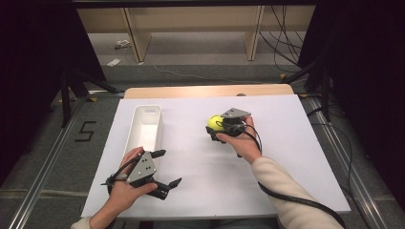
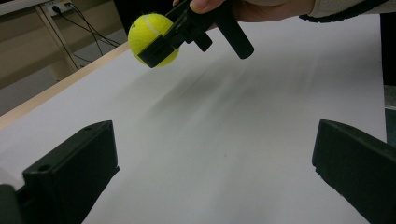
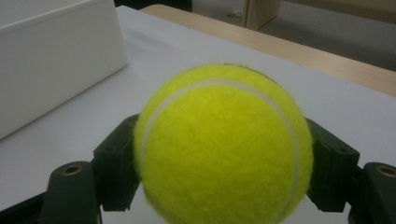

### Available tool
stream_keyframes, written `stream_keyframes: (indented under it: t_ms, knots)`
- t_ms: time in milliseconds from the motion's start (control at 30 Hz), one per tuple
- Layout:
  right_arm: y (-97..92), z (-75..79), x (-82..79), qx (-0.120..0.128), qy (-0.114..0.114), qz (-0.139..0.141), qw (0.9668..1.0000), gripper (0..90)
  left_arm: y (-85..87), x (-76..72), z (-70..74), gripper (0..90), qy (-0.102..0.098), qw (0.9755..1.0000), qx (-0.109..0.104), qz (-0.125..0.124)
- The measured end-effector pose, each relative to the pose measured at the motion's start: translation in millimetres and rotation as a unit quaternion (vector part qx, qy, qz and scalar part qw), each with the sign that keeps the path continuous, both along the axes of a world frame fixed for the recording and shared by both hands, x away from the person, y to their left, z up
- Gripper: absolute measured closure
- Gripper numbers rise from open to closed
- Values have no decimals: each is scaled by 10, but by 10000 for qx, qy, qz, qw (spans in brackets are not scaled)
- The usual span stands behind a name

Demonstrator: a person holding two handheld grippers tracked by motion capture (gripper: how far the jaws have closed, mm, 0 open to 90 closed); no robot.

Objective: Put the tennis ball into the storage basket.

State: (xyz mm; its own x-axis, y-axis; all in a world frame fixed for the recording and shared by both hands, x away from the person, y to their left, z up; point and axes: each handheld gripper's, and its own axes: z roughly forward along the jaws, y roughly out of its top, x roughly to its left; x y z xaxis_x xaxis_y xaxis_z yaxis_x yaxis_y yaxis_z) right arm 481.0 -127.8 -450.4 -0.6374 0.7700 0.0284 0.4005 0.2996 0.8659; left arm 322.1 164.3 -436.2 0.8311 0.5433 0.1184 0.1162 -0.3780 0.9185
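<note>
The right claw [image 1: 217, 128] is clamped on a yellow tennis ball [image 1: 214, 123], one black jaw pressed against each side of it, as the right gripper view shows with the ball [image 3: 223, 144] bulging up between the two pads. The ball is held clear of the white worktop [image 1: 286, 157]; in the left gripper view it [image 2: 148, 33] hangs above the sheet with one jaw crossing its front. The right hand [image 1: 241, 140] wraps the claw's body from behind, its grey three-cornered plate on top, and a black cable trails back along the pale sleeve toward the near edge of the worktop. Taking the ball as the landmark, a long white tray [image 1: 136, 125] lies to its left, well apart from it, with its long side running away from the person; its wall [image 3: 56, 60] stands to the left beyond the ball in the right gripper view. Nearer the person than the ball and further left, just beside the near end of the tray, the left claw [image 1: 169, 168] rests low over the worktop with its jaws spread wide and nothing between them, held by the left hand [image 1: 125, 191]. Beyond the ball a strip of bare wood edges the worktop's far side.
</note>
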Motion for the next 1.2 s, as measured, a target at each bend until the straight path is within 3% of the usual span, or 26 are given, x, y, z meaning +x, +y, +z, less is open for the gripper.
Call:
stream_keyframes:
  t_ms: [1200]
  knots:
    - [49,96,-35,36,-157,64,9998,262,-2,0,0,0,-7,10000,0,-1]
